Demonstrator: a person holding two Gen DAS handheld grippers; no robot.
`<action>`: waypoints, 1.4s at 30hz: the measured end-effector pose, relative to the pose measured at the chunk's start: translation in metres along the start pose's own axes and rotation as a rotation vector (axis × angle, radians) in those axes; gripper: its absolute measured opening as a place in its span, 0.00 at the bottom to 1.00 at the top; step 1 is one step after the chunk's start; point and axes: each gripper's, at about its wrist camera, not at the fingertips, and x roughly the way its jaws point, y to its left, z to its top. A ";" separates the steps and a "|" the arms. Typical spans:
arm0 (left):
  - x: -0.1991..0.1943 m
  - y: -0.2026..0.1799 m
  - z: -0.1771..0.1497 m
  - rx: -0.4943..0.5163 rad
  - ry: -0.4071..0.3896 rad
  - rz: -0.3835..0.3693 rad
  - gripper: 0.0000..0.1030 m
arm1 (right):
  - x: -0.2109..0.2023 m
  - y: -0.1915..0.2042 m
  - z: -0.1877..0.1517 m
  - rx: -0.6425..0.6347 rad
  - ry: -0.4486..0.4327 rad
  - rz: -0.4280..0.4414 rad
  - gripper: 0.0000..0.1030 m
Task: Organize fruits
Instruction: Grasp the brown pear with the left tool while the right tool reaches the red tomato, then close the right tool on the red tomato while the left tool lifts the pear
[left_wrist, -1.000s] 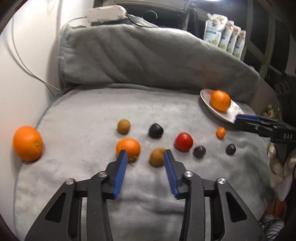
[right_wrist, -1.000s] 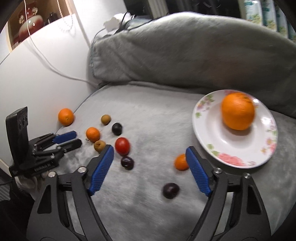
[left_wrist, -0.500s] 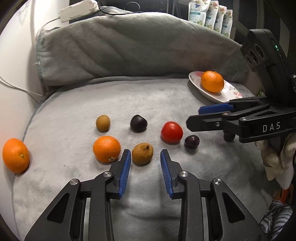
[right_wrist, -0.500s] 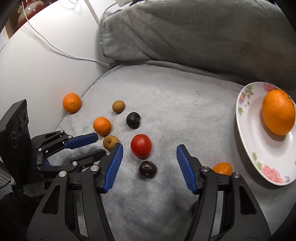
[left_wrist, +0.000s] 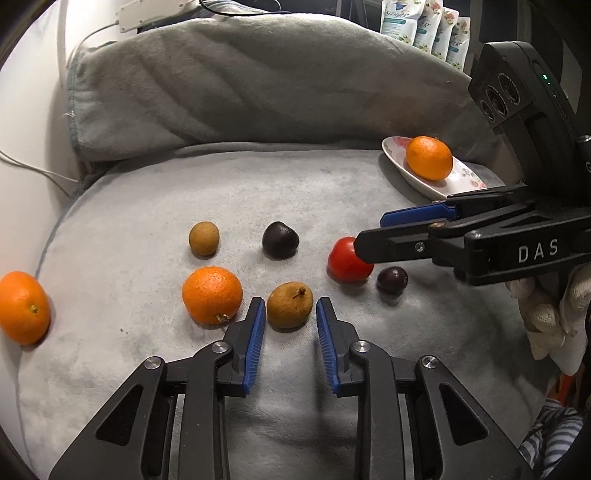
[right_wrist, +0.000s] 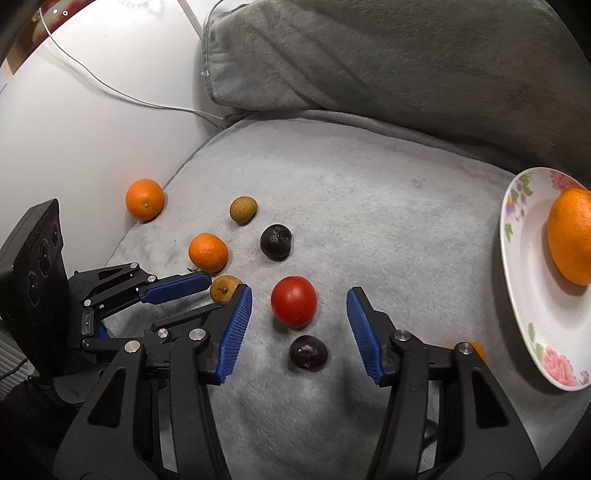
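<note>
A brown, stemmed fruit (left_wrist: 290, 312) lies on the grey blanket between the blue pads of my left gripper (left_wrist: 290, 302). Its jaws are closing, with slim gaps still showing on both sides. My right gripper (right_wrist: 299, 293) straddles a red tomato (right_wrist: 293, 301); its jaws are closing too, and the pads stand clear of it. A dark plum (right_wrist: 308, 352) lies just below the tomato, inside the right fingers. In the left wrist view the right gripper (left_wrist: 369, 234) reaches in from the right over the tomato (left_wrist: 345, 266). A large orange (right_wrist: 572, 236) rests on the flowered plate (right_wrist: 517, 258).
A mandarin (left_wrist: 212, 293), a round brown fruit (left_wrist: 204, 238), a dark fruit (left_wrist: 280, 240) and an orange (left_wrist: 22, 306) by the wall lie on the blanket. A small orange (right_wrist: 479, 349) peeks from behind the right finger. A folded grey blanket (left_wrist: 258, 85) rises behind. A gloved hand (left_wrist: 546, 317) holds the right gripper.
Both grippers have narrowed. The right one swung left from the small orange and plate to sit over the tomato. The left one crept forward until the brown fruit lay between its pads.
</note>
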 end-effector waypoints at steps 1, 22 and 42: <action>0.001 0.000 0.001 0.000 0.002 0.000 0.26 | 0.002 0.000 0.000 0.001 0.005 0.002 0.55; 0.022 -0.001 -0.002 0.012 0.044 0.004 0.26 | 0.027 0.000 -0.001 0.002 0.069 0.011 0.31; -0.012 -0.011 0.010 -0.003 -0.065 -0.014 0.25 | -0.034 -0.009 -0.002 0.020 -0.081 -0.020 0.31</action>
